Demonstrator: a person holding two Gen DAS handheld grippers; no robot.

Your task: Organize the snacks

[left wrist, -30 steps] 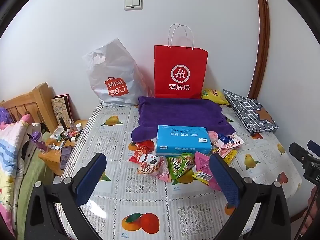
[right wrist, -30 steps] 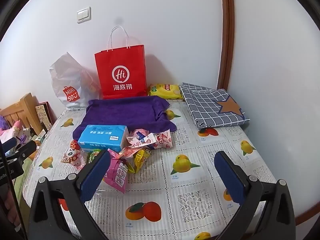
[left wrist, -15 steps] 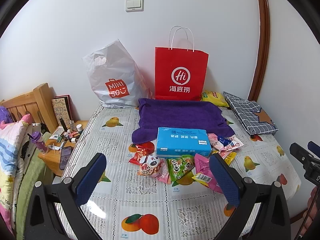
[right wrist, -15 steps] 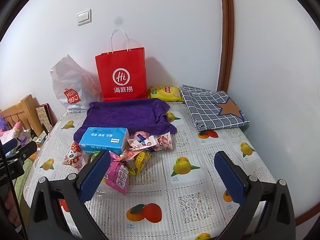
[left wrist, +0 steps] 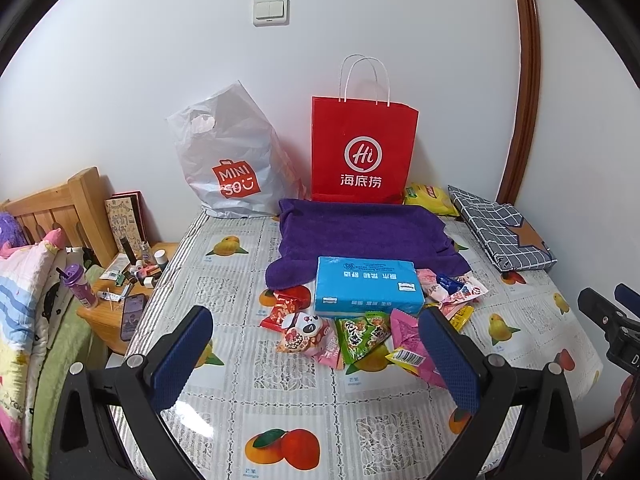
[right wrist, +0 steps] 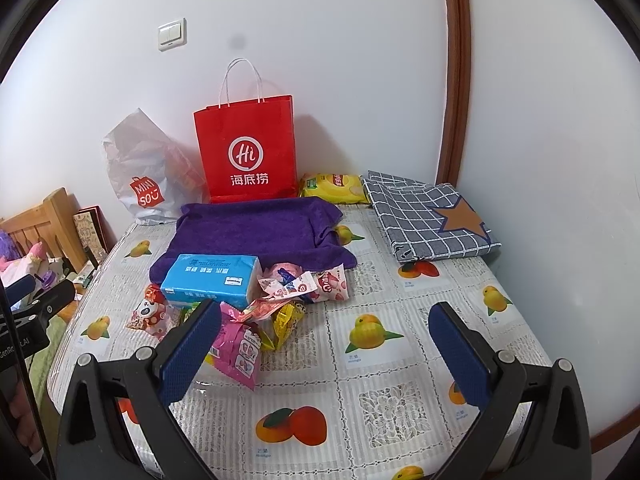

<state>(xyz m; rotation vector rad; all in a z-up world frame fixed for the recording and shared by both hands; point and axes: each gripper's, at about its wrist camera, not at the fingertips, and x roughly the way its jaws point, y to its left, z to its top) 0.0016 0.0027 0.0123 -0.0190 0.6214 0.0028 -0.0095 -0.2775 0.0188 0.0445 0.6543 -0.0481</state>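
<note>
Both the left claw (left wrist: pixel 316 354) and right claw (right wrist: pixel 324 348) are held wide apart and empty above the tabletop (left wrist: pixel 280 400), where the snack packets (left wrist: pixel 360 332) are heaped just in front of the blue tissue box (left wrist: pixel 368 290); 1 outer packet should be pinched by its edge.
</note>
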